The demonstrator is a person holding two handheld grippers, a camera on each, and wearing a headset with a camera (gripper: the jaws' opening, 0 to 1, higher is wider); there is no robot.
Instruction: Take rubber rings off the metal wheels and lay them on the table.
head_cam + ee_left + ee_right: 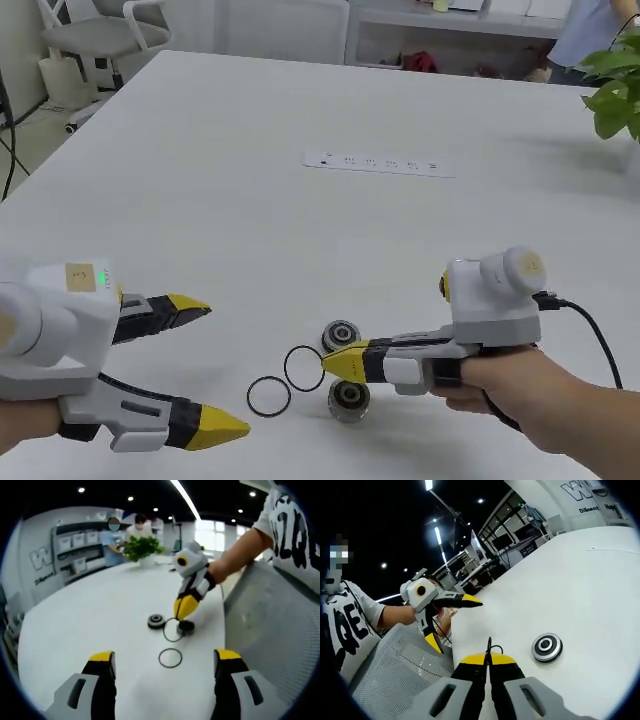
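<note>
Bright, even light falls on the wide white tabletop (250,200) in the head view, where shadows under the small round metal wheels (340,335) are faint and soft. Both gripper views bend strongly toward their edges. There, long ceiling strip lights (181,497) glare against a dark ceiling, and the far background is slightly soft.

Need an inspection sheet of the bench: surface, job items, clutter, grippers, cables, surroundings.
Surface: white table, no marks seen.
Job's things: far wheel and near wheel on the table; loose ring lying flat; held ring between the wheels, pinched at one edge.
Clutter: power strip mid-table.
Grippers: left hand-held gripper open, holding nothing; right hand-held gripper shut on the held ring.
Cables: black cable running from the right hand-held gripper's rear.
Surroundings: plant at the table's right edge; chair beyond the far left corner.
</note>
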